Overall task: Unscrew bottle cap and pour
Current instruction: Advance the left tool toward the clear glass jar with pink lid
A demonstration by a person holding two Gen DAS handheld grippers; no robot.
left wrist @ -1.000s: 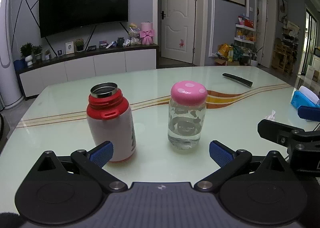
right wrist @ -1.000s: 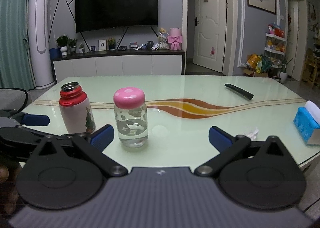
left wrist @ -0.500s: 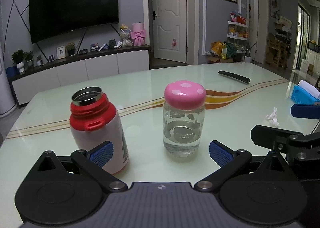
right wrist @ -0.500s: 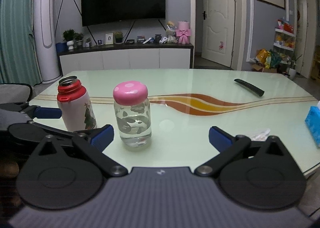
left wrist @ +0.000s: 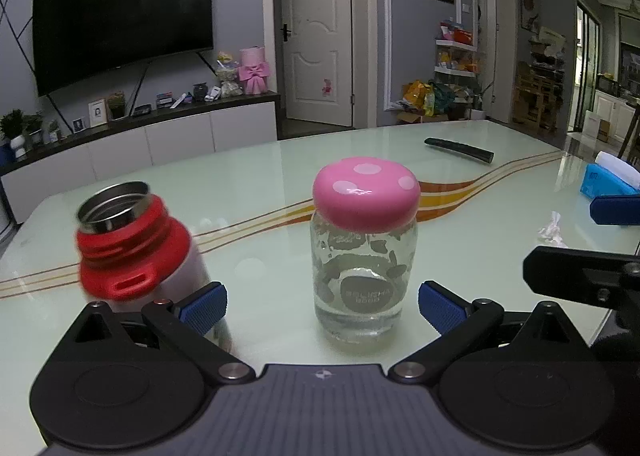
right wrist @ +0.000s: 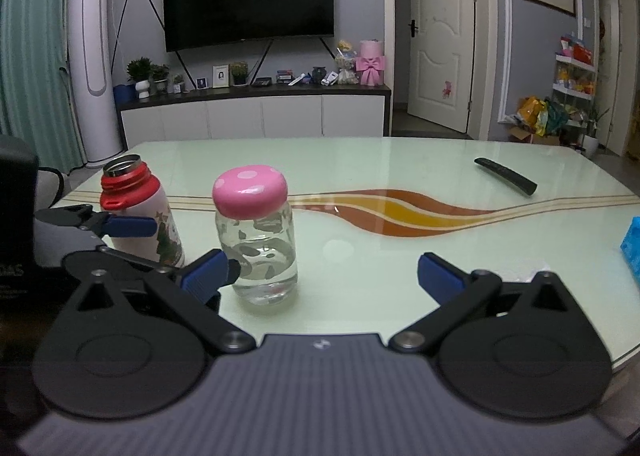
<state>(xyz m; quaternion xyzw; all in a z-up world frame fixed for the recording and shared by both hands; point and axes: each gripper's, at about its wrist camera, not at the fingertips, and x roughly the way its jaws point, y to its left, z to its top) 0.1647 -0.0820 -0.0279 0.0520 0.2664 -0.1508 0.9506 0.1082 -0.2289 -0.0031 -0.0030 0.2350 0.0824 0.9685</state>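
A clear glass bottle (left wrist: 362, 284) with a pink dotted cap (left wrist: 366, 194) stands upright on the glass table, with a little water at its bottom. It also shows in the right wrist view (right wrist: 260, 256), with its cap (right wrist: 250, 190). A white flask with a red open neck (left wrist: 132, 248) stands to its left, also seen in the right wrist view (right wrist: 138, 212). My left gripper (left wrist: 322, 306) is open, the bottle just ahead between its fingers. My right gripper (right wrist: 322, 276) is open and empty, right of the bottle.
A black remote (right wrist: 506, 176) lies at the far right of the table (right wrist: 400, 264). A blue tissue box (left wrist: 610, 180) and a crumpled tissue (left wrist: 552, 230) lie at the right edge. A TV cabinet stands beyond the table.
My left gripper has moved forward and right, so the bottle now sits between its fingers and the flask has slid to the left. My right gripper has swung left toward the bottle.
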